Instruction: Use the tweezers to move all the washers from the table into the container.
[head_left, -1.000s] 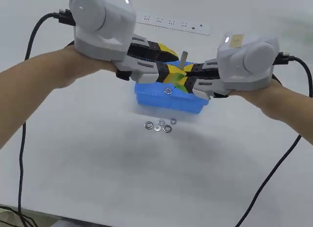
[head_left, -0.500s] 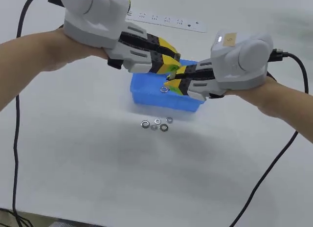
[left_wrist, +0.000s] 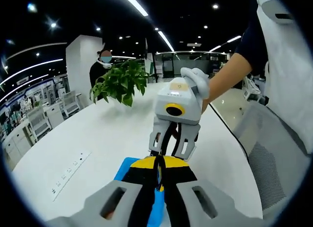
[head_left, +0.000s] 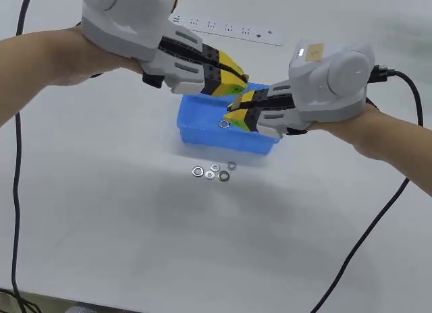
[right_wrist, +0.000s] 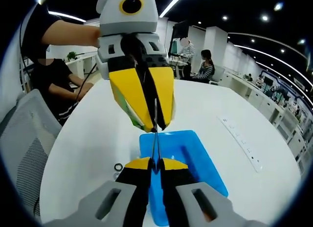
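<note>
A blue, open-topped rectangular container [head_left: 202,132] sits on the white desk [head_left: 135,225], with five small silvery washers [head_left: 214,172] lying flat in a cluster just in front of it. Thin metal tweezers [right_wrist: 155,131] reach over the container. A sixth washer [head_left: 225,124] shows near the container's front wall.

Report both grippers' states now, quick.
Left gripper: shut on the tweezers, at their far end.
Right gripper: shut on the same tweezers, at the near end.
</note>
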`<action>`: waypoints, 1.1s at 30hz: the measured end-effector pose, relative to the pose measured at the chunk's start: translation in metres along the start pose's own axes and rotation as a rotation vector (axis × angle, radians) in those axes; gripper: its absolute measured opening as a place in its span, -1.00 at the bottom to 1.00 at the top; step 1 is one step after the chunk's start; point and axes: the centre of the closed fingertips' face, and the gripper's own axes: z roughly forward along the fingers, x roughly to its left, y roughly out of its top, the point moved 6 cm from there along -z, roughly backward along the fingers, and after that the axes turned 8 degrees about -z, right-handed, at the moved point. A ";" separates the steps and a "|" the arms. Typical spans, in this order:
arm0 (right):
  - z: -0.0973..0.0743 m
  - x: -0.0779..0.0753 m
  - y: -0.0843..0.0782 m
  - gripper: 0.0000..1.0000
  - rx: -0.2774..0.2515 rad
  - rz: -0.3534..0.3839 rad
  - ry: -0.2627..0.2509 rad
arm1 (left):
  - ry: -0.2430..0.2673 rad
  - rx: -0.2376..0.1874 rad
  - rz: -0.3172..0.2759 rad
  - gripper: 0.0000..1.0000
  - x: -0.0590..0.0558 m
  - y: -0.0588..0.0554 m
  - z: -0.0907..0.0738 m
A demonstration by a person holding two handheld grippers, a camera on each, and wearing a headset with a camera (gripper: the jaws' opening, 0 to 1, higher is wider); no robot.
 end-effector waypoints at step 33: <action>-0.022 -0.003 0.002 -0.43 0.045 0.016 -0.110 | 0.062 -0.044 0.035 -0.91 0.011 0.000 -0.008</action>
